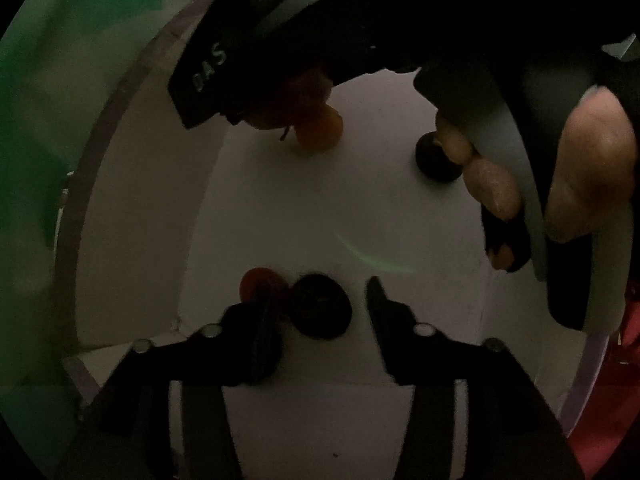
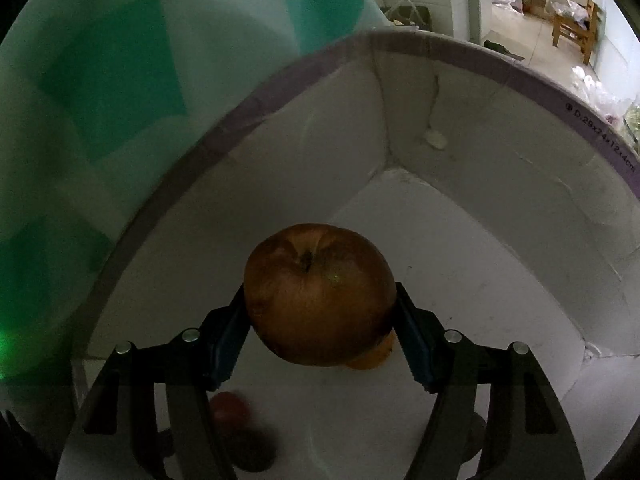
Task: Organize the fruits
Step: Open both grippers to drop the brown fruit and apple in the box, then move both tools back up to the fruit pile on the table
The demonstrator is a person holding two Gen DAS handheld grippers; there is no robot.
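Note:
In the right wrist view my right gripper (image 2: 320, 290) is shut on a brownish-red apple (image 2: 320, 296), held above the floor of a white box (image 2: 440, 46) with a purple rim. An orange fruit (image 2: 374, 354) lies just under the apple. In the dim left wrist view my left gripper (image 1: 320, 288) is open and low inside the same box (image 1: 120, 92). A dark round fruit (image 1: 320, 306) rests between its fingers, with a gap on the right side. A small red fruit (image 1: 258, 282) sits behind the left finger. Farther off lie the orange fruit (image 1: 320, 132) and another dark fruit (image 1: 436, 158).
A person's hand (image 1: 592, 168) grips the right gripper's handle at the right of the left wrist view. A green and white cloth (image 2: 112, 80) lies beside the box. Beyond the box is a tiled floor with a wooden chair (image 2: 576, 28) and bags.

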